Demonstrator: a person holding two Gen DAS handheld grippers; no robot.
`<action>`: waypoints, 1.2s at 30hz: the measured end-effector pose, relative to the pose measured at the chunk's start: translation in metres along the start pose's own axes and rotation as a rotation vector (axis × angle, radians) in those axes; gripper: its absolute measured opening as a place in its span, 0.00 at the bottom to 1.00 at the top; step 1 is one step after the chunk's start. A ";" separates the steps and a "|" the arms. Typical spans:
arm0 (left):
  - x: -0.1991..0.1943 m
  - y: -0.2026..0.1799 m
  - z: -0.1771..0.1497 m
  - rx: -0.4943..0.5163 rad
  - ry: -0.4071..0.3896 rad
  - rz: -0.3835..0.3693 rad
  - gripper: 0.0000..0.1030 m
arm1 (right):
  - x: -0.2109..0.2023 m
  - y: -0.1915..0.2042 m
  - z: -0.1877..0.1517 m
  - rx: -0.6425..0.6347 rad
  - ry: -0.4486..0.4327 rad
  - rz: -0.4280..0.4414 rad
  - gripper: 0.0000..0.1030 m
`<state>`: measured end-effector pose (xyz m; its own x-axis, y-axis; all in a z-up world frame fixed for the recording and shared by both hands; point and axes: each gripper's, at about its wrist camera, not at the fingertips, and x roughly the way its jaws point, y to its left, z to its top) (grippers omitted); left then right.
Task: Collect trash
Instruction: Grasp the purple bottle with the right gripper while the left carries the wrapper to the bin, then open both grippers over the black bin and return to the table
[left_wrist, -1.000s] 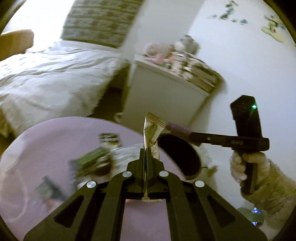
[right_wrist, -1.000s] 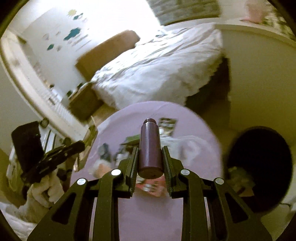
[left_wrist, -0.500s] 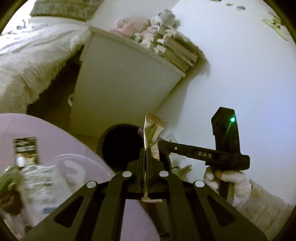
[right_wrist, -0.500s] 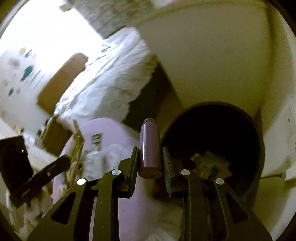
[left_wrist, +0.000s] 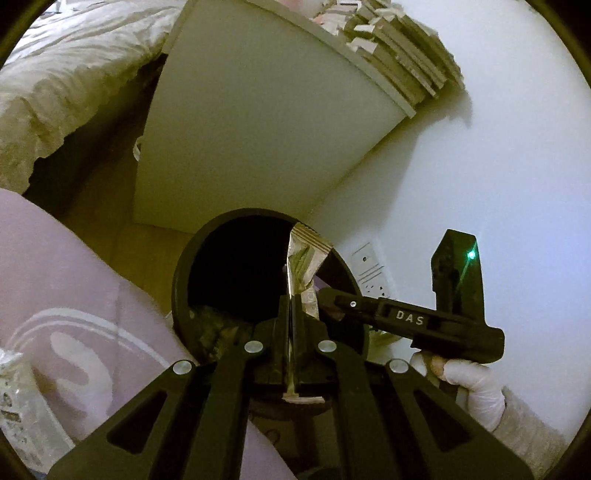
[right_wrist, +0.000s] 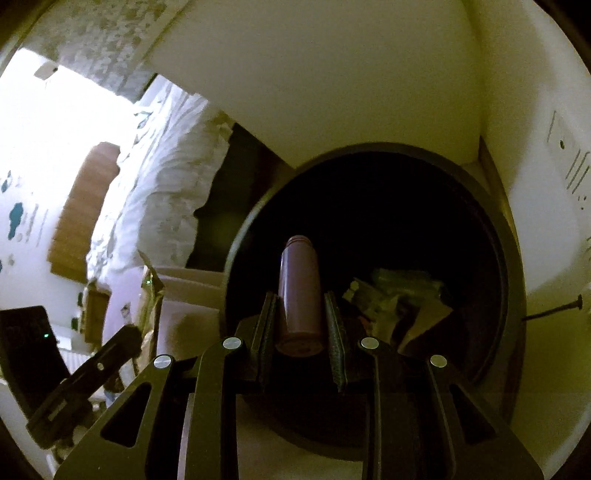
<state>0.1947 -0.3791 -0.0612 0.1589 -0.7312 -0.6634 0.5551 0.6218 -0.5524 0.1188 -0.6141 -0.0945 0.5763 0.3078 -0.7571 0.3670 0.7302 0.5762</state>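
Note:
My left gripper is shut on a silvery foil wrapper that sticks up over the mouth of a round black bin. In the right wrist view my right gripper is shut on a purple cylindrical tube, held above the same black bin. Crumpled wrappers lie at the bottom of it. The right gripper also shows in the left wrist view, held by a gloved hand; the left gripper with its wrapper appears at the lower left of the right wrist view.
A round lilac table sits left of the bin, with a clear plastic bag at its edge. A white cabinet stands behind the bin, books stacked on top. A bed lies to the left, a white wall with a socket to the right.
Both grippers have swung from over the lilac table to above the black bin and tilted downward. Each still holds its item. The table litter has slid out of view.

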 end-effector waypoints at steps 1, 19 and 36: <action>0.001 0.000 0.001 0.000 0.003 0.004 0.02 | 0.003 -0.003 0.000 0.006 0.004 0.000 0.25; 0.012 -0.015 0.004 0.022 0.036 0.061 0.39 | 0.003 -0.015 -0.007 0.058 -0.010 -0.021 0.57; -0.170 0.027 -0.063 -0.063 -0.223 0.123 0.69 | -0.025 0.132 -0.062 -0.289 0.001 0.106 0.57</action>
<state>0.1315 -0.2203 0.0053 0.4016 -0.6888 -0.6036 0.4699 0.7207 -0.5097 0.1078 -0.4872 -0.0186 0.5994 0.3921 -0.6979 0.0819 0.8372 0.5407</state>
